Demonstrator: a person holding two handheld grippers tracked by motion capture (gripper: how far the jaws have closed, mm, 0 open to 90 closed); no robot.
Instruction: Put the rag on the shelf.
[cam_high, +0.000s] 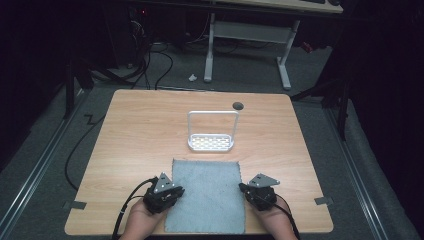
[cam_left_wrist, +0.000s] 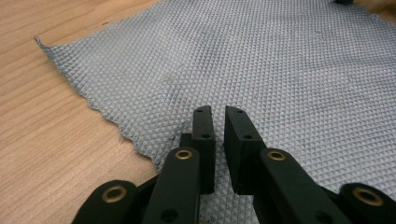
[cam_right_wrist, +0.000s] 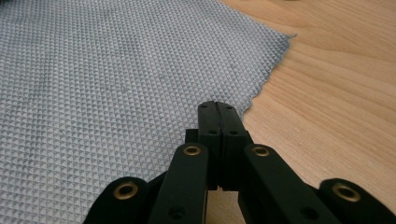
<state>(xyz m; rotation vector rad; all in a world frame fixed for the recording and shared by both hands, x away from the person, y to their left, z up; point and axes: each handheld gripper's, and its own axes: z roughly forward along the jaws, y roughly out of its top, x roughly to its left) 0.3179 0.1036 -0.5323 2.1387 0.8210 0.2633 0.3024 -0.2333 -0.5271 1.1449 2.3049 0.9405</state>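
Both grippers, left gripper (cam_high: 172, 191) and right gripper (cam_high: 248, 189), flank the grey cloth (cam_high: 206, 192), angled inward.

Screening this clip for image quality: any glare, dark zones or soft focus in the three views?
High view: the white rack glares, its base blown out, while the room around the table falls into darkness. Left gripper view: the grey cloth has crisp weave, evenly lit. Right gripper view: the cloth's far part softens slightly; no glare on the wood.

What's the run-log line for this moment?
left gripper: slightly open, empty, over grey cloth | right gripper: shut, empty, at cloth's right edge | white rack: beyond cloth
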